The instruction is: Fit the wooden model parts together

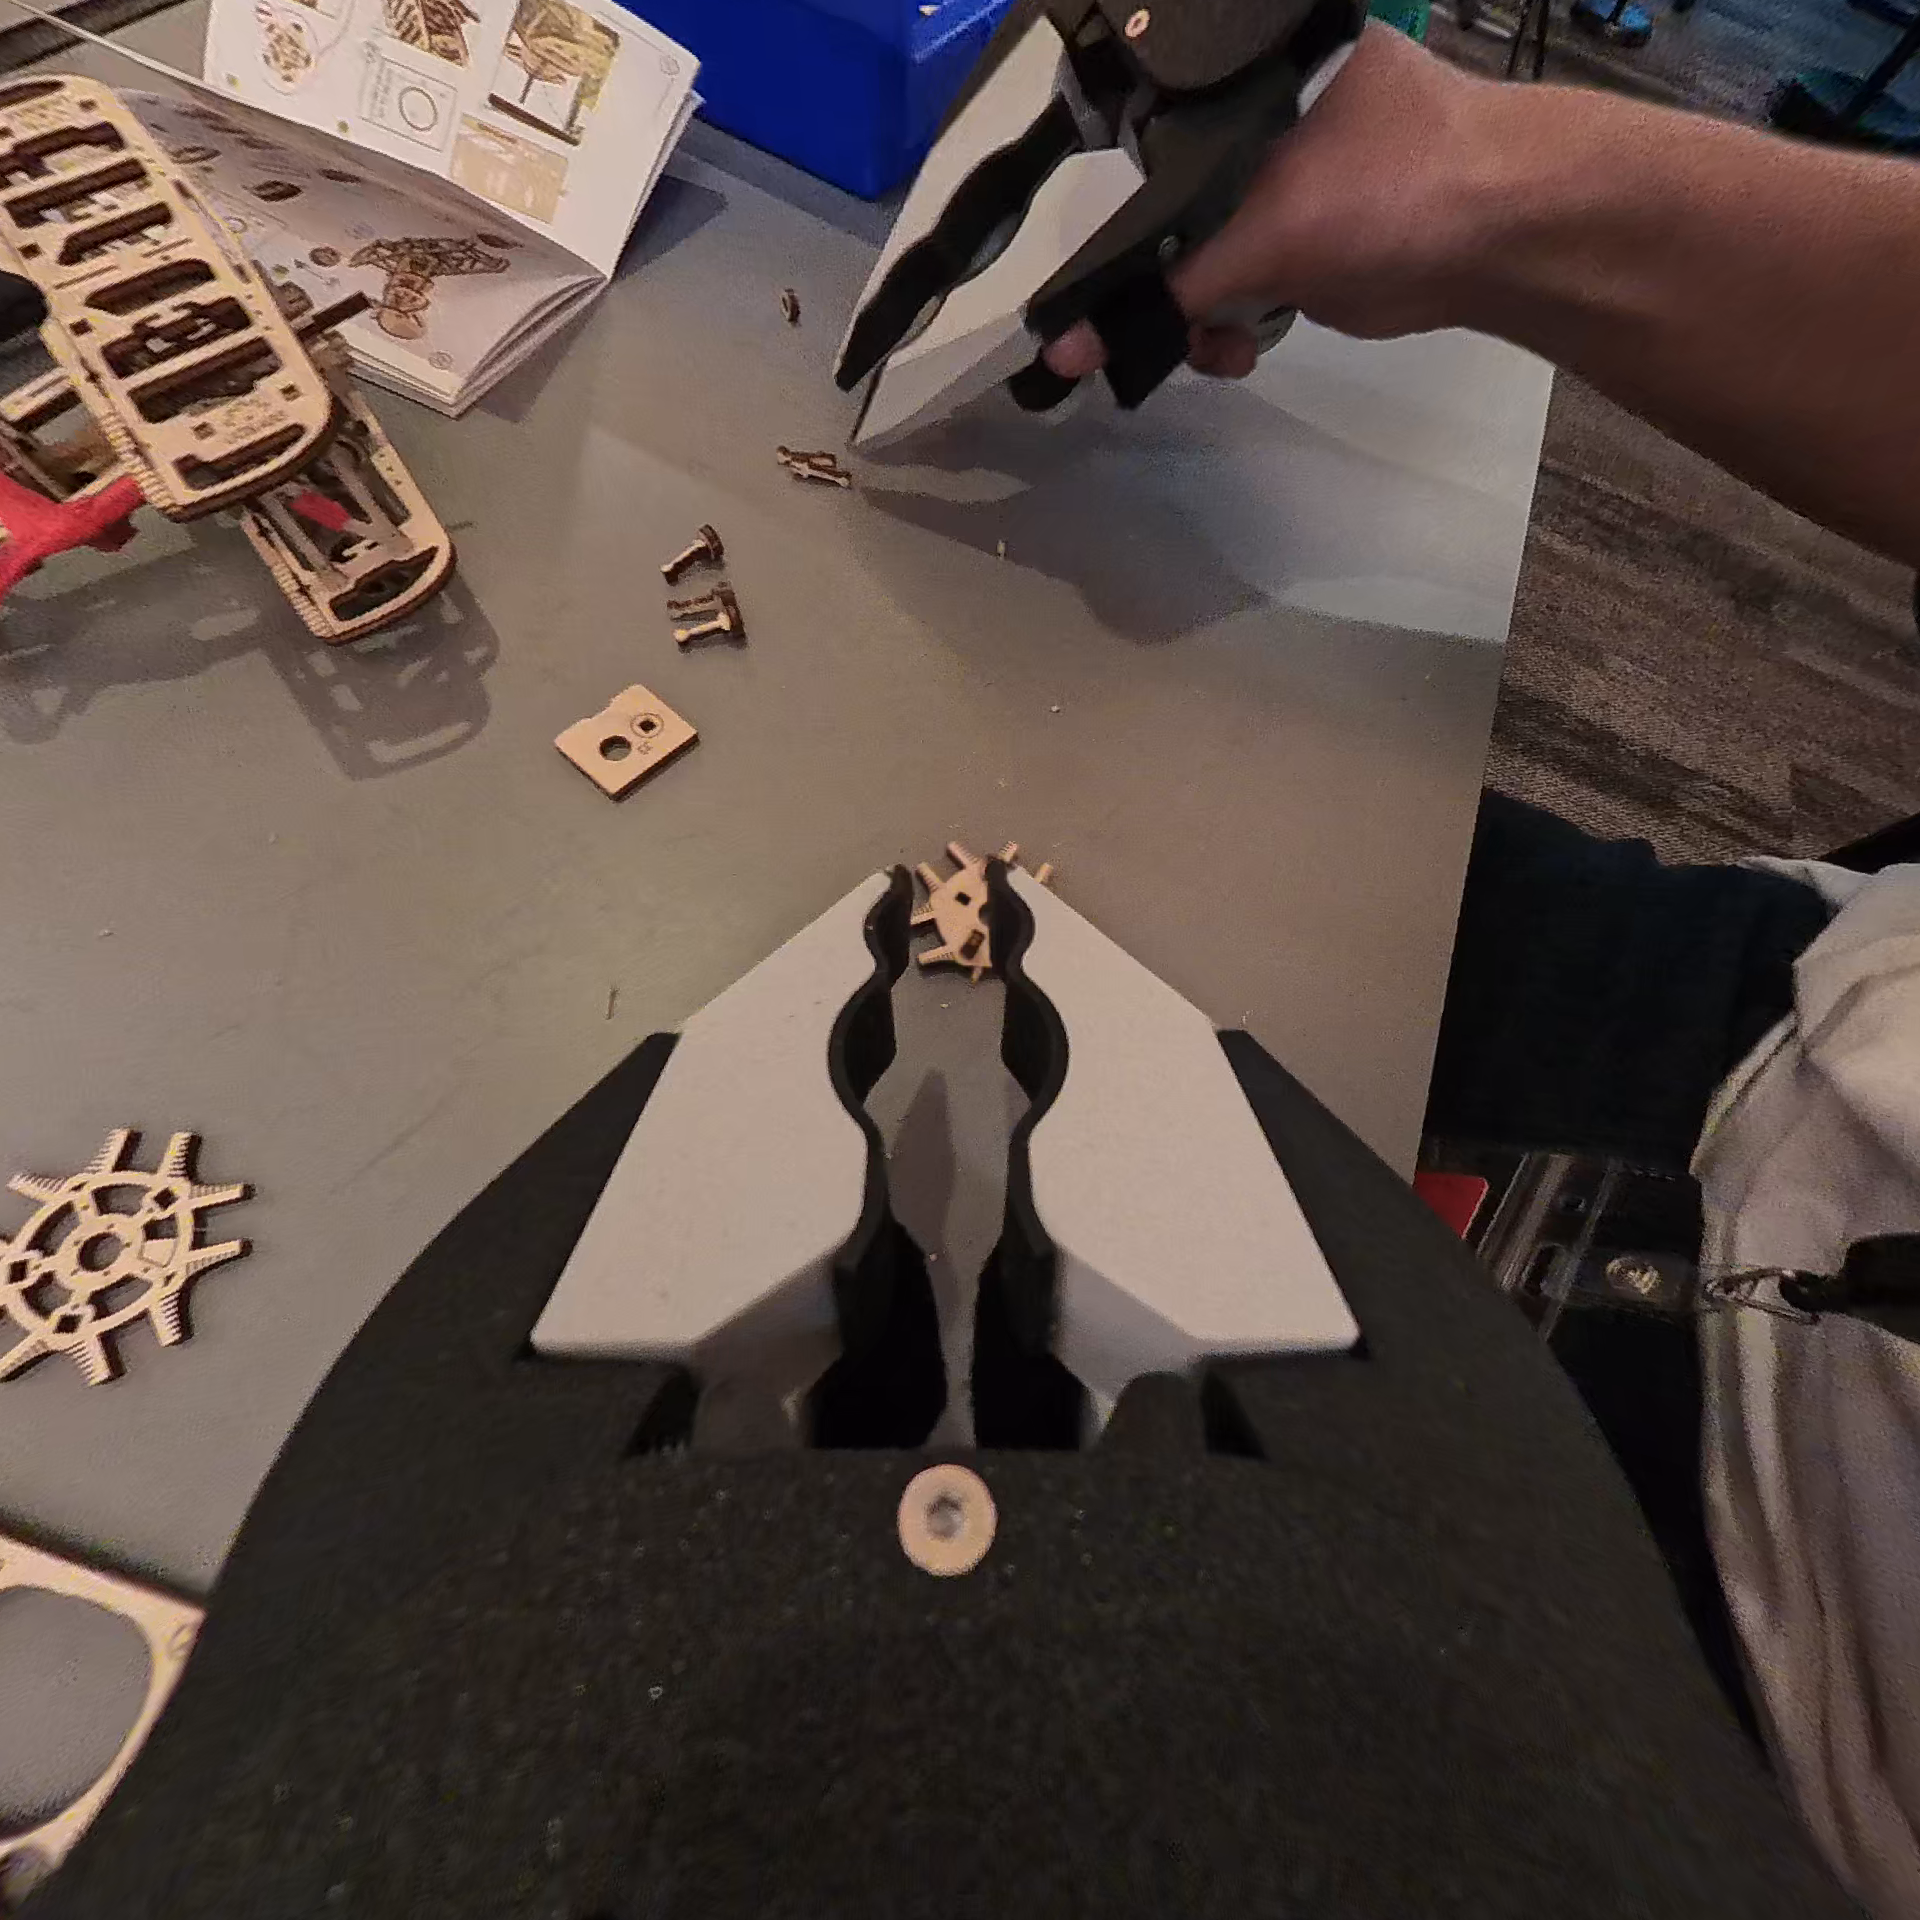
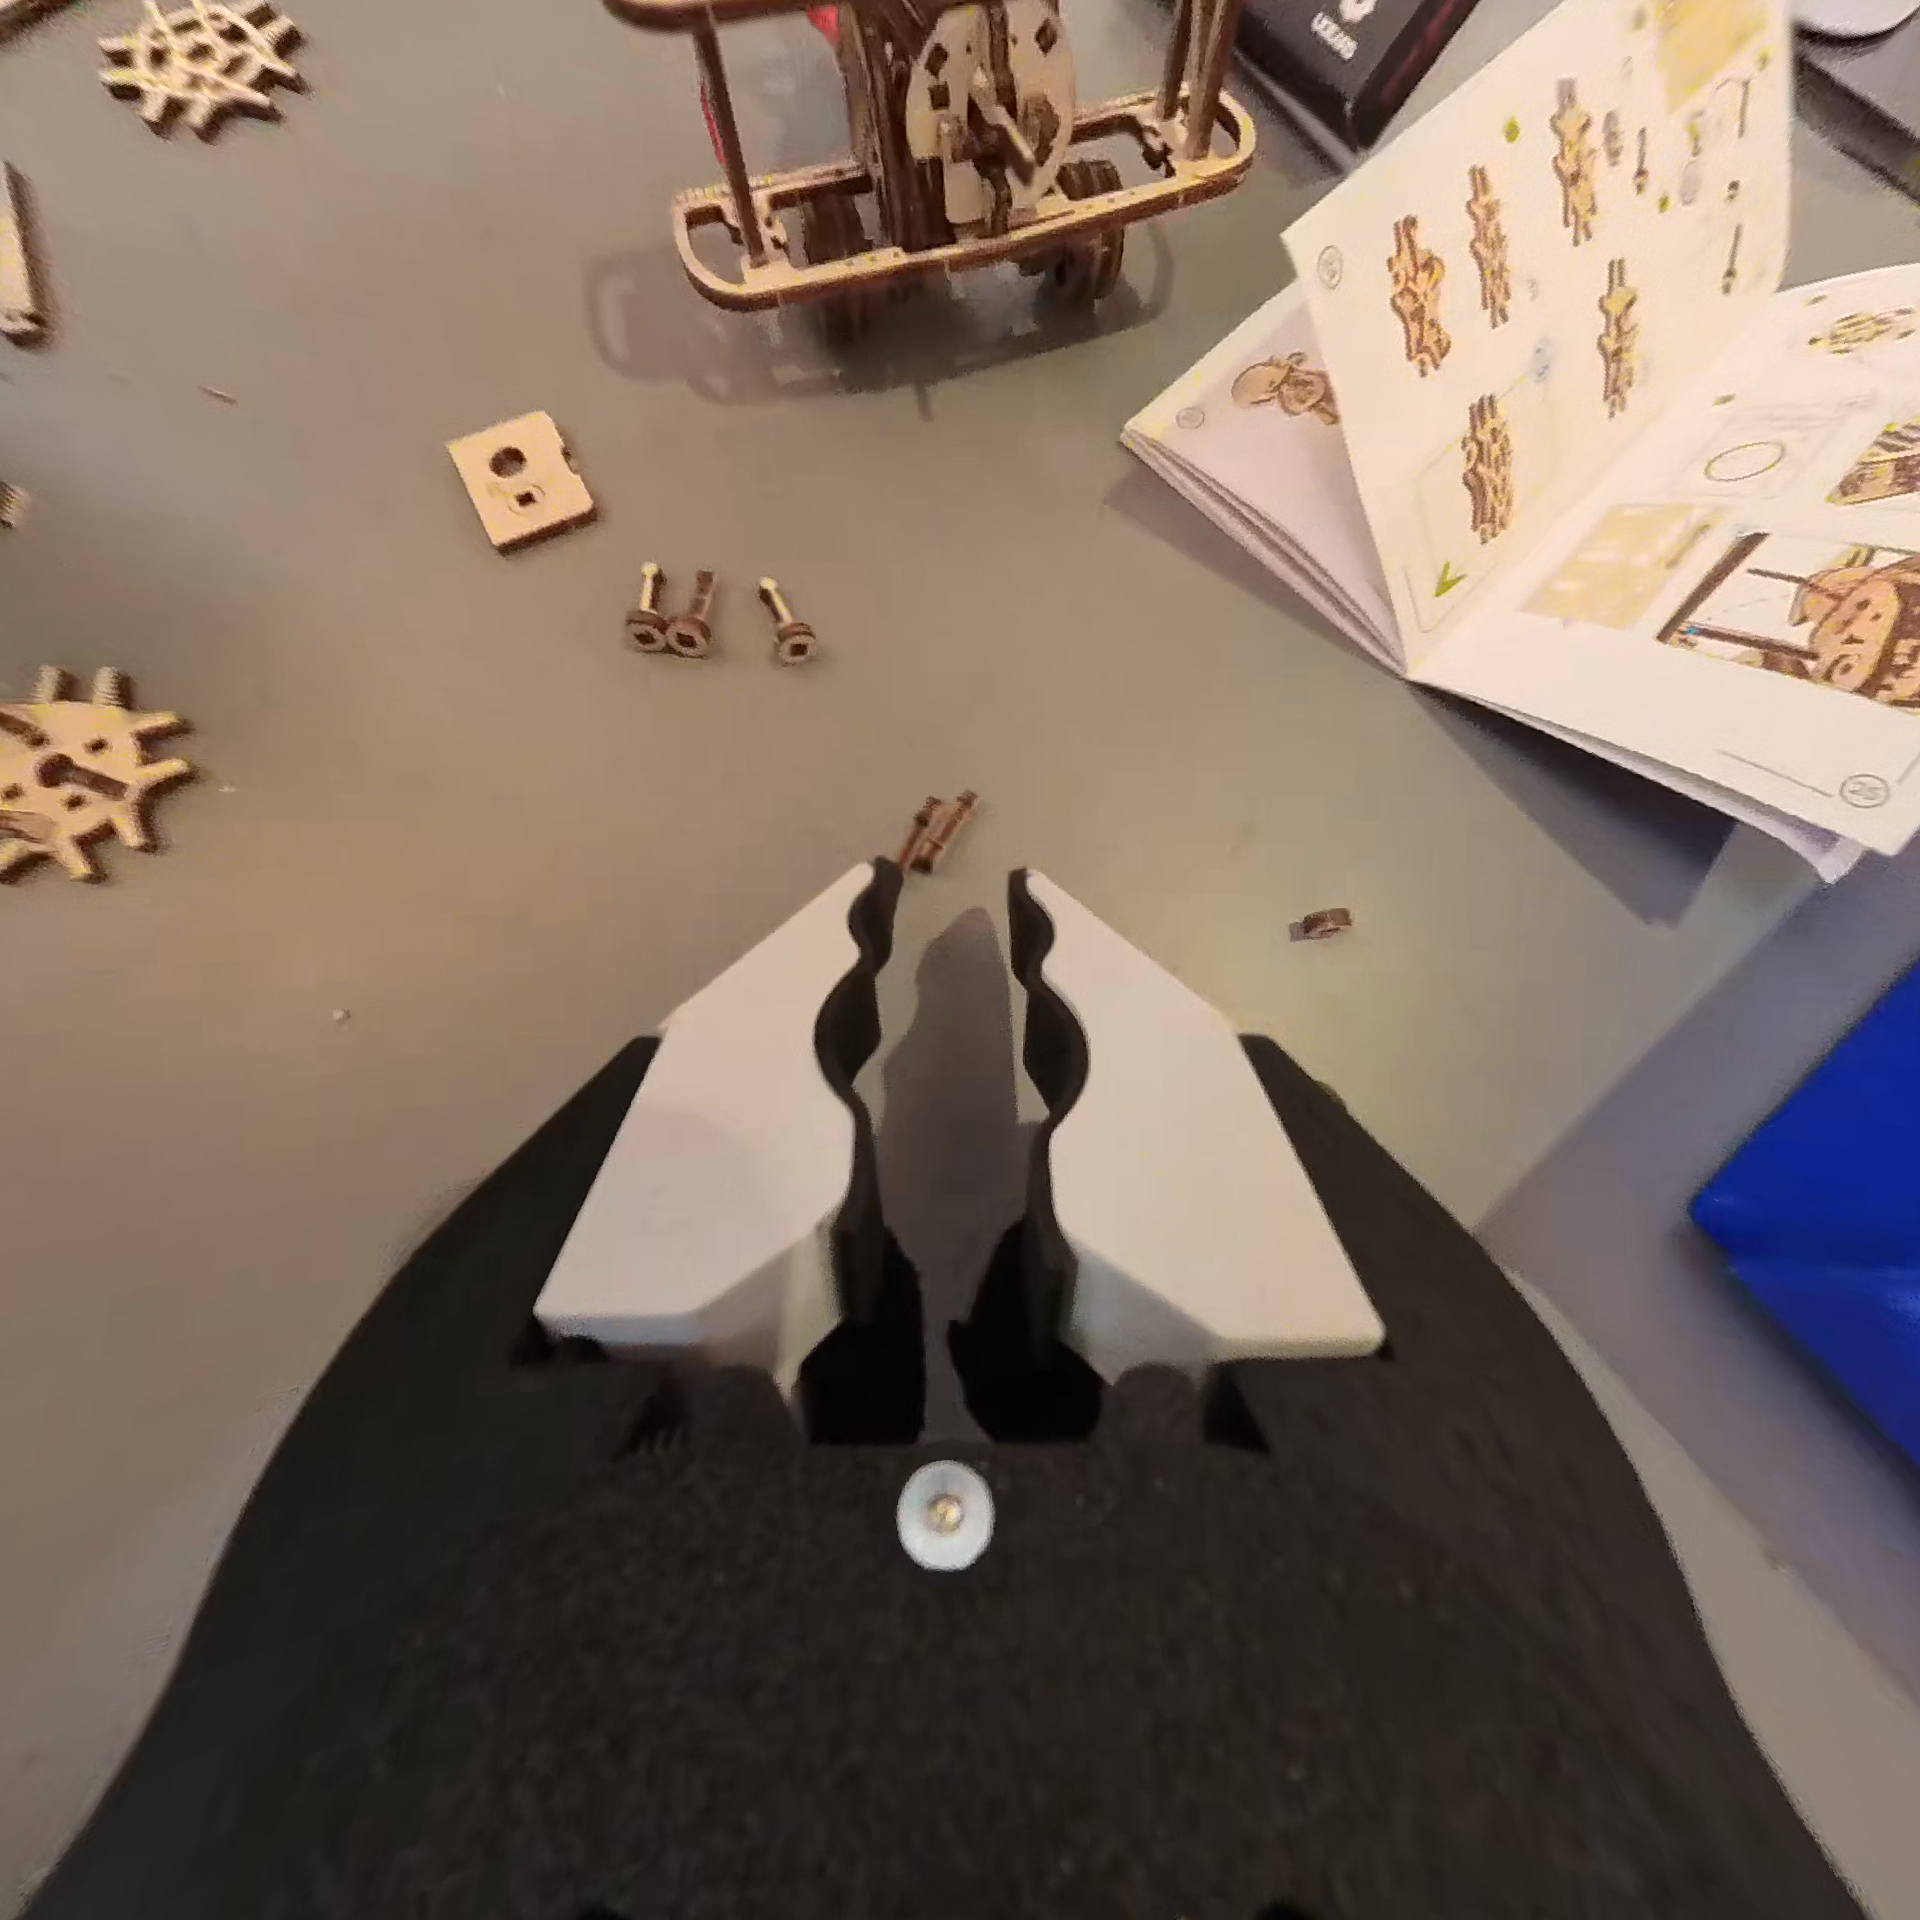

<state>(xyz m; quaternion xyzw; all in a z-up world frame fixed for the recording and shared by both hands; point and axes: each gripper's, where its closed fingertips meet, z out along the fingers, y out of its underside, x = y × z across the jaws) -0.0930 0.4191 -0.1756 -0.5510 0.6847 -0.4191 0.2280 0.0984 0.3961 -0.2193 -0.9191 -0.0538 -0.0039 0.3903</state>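
Both my hand-held grippers hang over the grey desk [image 1: 1039, 644] among loose wooden model parts.

My left hand-held gripper [image 1: 951, 883] is narrowly parted, its tips on either side of a small toothed wooden gear [image 1: 961, 909] lying on the desk near the edge closest to me; whether it is gripped I cannot tell. My right hand-held gripper [image 2: 943, 873] is parted and holds nothing, its tips just short of a pair of small dark pegs [image 2: 938, 831]. Three more pegs [image 2: 717, 618] and a square plate with holes [image 2: 523, 480] lie further in. The half-built wooden model [image 2: 961, 166] stands toward the far side, with the open instruction booklet [image 2: 1621, 499] beside it and a blue box [image 1: 821, 73] near the desk's corner. A bigger toothed wheel [image 1: 104, 1252] lies off to my left.
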